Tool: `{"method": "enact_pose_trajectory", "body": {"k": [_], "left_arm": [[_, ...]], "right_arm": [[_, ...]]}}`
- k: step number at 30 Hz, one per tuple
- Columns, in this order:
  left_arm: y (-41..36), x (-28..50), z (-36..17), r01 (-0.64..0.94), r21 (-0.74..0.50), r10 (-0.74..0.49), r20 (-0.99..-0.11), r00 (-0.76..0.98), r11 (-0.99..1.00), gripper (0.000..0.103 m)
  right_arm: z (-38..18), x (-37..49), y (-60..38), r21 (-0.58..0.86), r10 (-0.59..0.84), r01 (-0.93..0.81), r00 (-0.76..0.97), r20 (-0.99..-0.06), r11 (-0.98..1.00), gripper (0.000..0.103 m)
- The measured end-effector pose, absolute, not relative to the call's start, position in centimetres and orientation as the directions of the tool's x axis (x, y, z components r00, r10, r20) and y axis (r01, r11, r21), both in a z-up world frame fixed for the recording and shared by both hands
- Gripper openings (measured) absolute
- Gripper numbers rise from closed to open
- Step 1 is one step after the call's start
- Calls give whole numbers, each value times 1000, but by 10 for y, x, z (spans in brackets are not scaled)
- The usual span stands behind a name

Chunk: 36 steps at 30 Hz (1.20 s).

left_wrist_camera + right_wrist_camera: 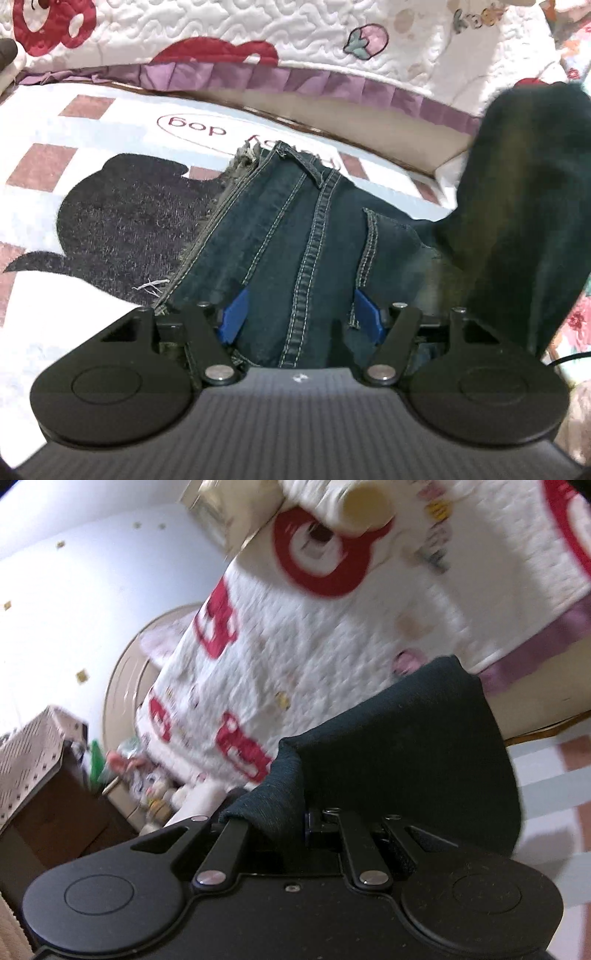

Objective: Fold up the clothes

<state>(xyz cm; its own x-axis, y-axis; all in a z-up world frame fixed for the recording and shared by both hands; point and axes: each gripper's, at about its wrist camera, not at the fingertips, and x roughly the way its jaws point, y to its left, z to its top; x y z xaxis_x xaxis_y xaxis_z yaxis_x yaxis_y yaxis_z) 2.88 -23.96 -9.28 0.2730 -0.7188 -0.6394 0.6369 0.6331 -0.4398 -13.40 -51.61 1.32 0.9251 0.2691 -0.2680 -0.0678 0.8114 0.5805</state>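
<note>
Pinching the jeans (295,236) on the rug (74,147) with your left gripper (300,317), your right gripper (280,818) clamps a raised dark fold (406,746) that could slip out if you tug sharply.

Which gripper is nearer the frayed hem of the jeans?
Left. The left gripper has its jaws around the jeans just below the frayed hem. The right gripper holds dark cloth lifted off to the side.

Both views are brightly and evenly lit, with soft shadows only. Fisheye distortion bends straight lines near the edges. The left wrist view is mostly sharp. The right wrist view shows motion blur across the quilt (332,635); white areas are overexposed.
</note>
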Motion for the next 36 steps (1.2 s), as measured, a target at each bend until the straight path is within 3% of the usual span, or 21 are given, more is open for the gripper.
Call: {"method": "enact_pose_trajectory", "body": {"k": [5, 10, 13, 26, 36], "left_arm": [[-227, 35, -92, 627, -487, -752, -606, 259, 608, 62], [-203, 38, -81, 569, -627, -837, -492, 240, 532, 62], [-192, 39, -77, 578, -590, -813, -517, 266, 564, 62], [-175, 52, -82, 531, -579, -779, -542, 317, 619, 62], [-155, 55, -78, 489, -584, -760, -538, 365, 648, 62]], "right_arm": [[-11, -83, -474, 565, 357, -106, 864, -355, 818, 11], [-45, -44, -438, 542, 389, -96, 800, -458, 835, 11], [-64, -32, -429, 552, 391, -65, 774, -497, 831, 11], [-59, -15, -413, 518, 364, -49, 767, -528, 854, 11], [-117, 6, -381, 407, 354, -80, 663, -659, 910, 15]]}}
